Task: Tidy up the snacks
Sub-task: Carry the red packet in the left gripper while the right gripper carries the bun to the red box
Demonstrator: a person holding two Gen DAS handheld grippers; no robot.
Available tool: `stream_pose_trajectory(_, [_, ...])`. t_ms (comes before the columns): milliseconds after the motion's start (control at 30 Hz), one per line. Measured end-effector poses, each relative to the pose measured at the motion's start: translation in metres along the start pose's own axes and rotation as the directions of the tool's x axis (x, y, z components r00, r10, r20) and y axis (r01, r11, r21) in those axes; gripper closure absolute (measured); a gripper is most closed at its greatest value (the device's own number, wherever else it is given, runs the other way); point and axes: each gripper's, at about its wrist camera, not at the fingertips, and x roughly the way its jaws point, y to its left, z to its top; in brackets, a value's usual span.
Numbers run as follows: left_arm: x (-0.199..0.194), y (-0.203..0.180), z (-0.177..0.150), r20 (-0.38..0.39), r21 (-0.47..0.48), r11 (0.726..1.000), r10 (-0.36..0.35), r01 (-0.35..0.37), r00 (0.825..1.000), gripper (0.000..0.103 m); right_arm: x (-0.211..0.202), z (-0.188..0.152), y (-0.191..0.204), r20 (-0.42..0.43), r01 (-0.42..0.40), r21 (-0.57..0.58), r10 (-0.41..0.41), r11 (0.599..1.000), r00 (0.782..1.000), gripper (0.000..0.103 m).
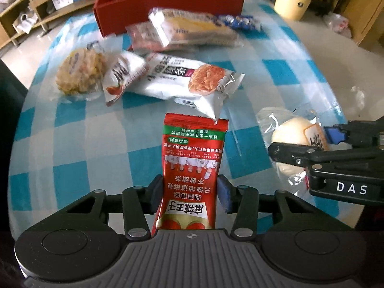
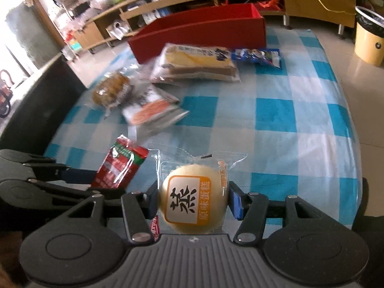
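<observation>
Clamped between my left tongs (image 1: pixel 190 193) is a red sachet (image 1: pixel 193 168), standing upright with its top edge just under the corner of a white noodle packet (image 1: pixel 192 81). It is light, flat and limp, with slick foil, so I judge the hold belongs low on the body where the pads already press, not on the crimped end, which would fold. My right tongs (image 2: pixel 193 202) are closed on a wrapped steamed cake (image 2: pixel 192 199), gripped across its round middle. That one is soft and will crush; I would keep the squeeze gentle, and the loose clear wrapper may slide. Both sit over the near part of the checked desk (image 1: pixel 91 148). Further out lie a round crispy cake (image 1: pixel 80 72), a small white packet (image 1: pixel 122 76), a sandwich pack (image 1: pixel 189 28) and a blue wrapper (image 1: pixel 240 21), then the red box (image 1: pixel 168 2) at the far edge, where I expect these go
</observation>
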Motion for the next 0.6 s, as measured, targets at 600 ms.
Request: stream_pose_trajectory(600, [-0.037, 0.003, 0.008, 0.063, 0.034, 0.999, -0.041, 0.039, 0.997, 0.052, -0.030, 0.019, -0.014, 0.086, -0.061, 0.047, 0.057, 0.997, 0.995, 0.048])
